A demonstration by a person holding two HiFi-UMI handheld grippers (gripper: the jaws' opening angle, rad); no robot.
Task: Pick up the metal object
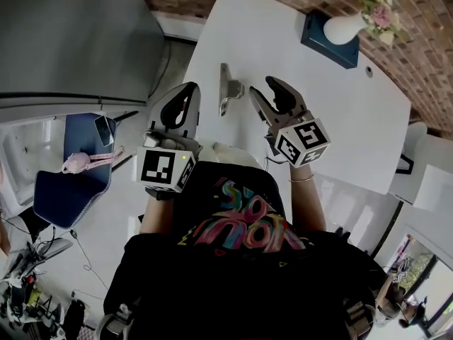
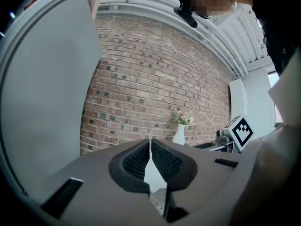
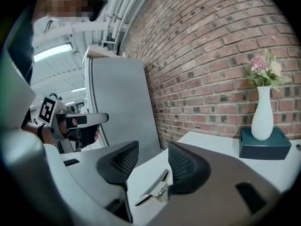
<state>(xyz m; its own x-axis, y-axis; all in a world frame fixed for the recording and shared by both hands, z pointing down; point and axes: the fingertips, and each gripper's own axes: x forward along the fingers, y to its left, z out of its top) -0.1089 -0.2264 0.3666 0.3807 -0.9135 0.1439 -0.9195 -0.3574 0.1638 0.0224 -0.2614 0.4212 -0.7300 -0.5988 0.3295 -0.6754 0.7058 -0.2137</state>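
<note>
The pick-up is not yet made. The left claw (image 1: 188, 88) is closed on nothing, its ribbed dark pads (image 2: 136, 162) meeting at the tips. The metal object (image 1: 227, 88), a slim, shiny bar with a bracket-like lump at its middle, lies flat on the smooth white bench (image 1: 283, 44). It sits just left of the right claw (image 1: 262, 88), whose jaws stand apart and empty. Grasping and lifting remain.

You're in a loft-style office or lab: a bare brick wall (image 3: 211, 55), exposed ceiling pipes (image 3: 117, 6), a white tabletop (image 1: 283, 48) with a flower vase (image 3: 262, 114), and cables (image 1: 79, 250) trailing across the floor.
</note>
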